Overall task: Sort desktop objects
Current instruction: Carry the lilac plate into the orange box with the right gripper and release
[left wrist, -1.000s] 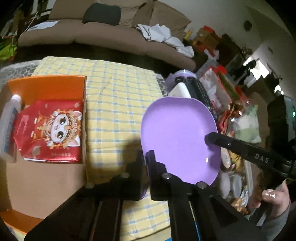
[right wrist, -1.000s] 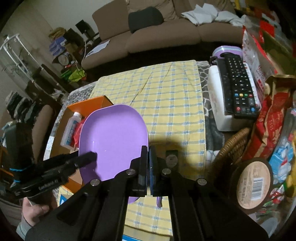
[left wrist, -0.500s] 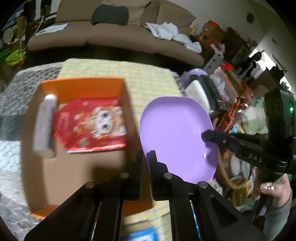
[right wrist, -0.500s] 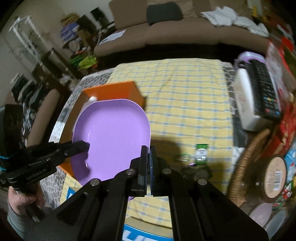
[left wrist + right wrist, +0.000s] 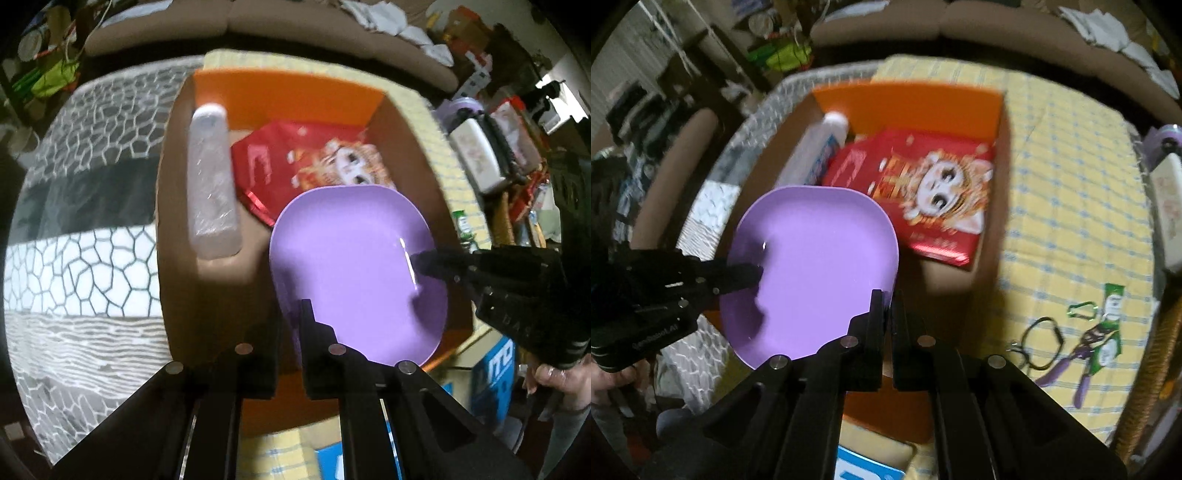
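Observation:
A purple plate hangs over the open orange cardboard box, held at two opposite edges. My left gripper is shut on its near rim in the left wrist view. My right gripper is shut on the other rim, and shows as a black tip from the left wrist. Seen from the right wrist, the left gripper reaches in from the left. Inside the box lie a red cartoon packet and a white bottle, both partly hidden by the plate.
To the right of the box, a yellow checked cloth carries a green carabiner, a black hair tie, a green sachet and a purple tool. A wicker basket stands at the far right. A sofa lies behind.
Both grippers have carried the purple plate sideways from above the yellow cloth to above the orange box. The small items on the cloth have come into view.

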{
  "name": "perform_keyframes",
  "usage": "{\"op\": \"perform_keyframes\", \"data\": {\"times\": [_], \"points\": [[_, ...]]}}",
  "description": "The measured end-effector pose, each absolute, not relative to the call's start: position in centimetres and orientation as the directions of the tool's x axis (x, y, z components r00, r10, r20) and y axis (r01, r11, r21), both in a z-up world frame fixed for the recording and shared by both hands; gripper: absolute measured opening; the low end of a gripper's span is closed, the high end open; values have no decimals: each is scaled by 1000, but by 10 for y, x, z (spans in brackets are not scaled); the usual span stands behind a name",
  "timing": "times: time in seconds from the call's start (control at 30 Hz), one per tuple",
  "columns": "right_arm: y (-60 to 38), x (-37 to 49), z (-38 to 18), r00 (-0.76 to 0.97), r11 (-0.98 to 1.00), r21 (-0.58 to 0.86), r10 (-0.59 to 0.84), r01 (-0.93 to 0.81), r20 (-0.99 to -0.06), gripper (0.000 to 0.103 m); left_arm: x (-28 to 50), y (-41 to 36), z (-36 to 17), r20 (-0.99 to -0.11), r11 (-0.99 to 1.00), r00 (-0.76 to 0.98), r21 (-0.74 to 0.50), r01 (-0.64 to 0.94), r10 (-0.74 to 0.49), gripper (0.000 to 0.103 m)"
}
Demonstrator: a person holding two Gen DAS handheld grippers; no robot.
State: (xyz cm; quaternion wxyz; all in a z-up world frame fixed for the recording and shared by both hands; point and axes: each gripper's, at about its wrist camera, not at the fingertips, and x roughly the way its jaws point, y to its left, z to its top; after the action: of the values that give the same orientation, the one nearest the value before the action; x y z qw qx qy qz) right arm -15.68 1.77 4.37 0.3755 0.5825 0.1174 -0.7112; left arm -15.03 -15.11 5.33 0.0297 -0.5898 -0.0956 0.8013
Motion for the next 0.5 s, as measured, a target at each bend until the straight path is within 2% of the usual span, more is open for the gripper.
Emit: {"op": "perform_keyframes", "data": {"times": [0.3,0.5], "points": [[3,-158,8,-22,-686,117,-191,718,-981,6,-162,-128,10,-979,-989,-152,-144,21,139,10],[-5,-146,-5,-31,-628,32,-88,778,-996,10,-169,-125,-2,-987,-993,-117,-110,29,106,11]]}}
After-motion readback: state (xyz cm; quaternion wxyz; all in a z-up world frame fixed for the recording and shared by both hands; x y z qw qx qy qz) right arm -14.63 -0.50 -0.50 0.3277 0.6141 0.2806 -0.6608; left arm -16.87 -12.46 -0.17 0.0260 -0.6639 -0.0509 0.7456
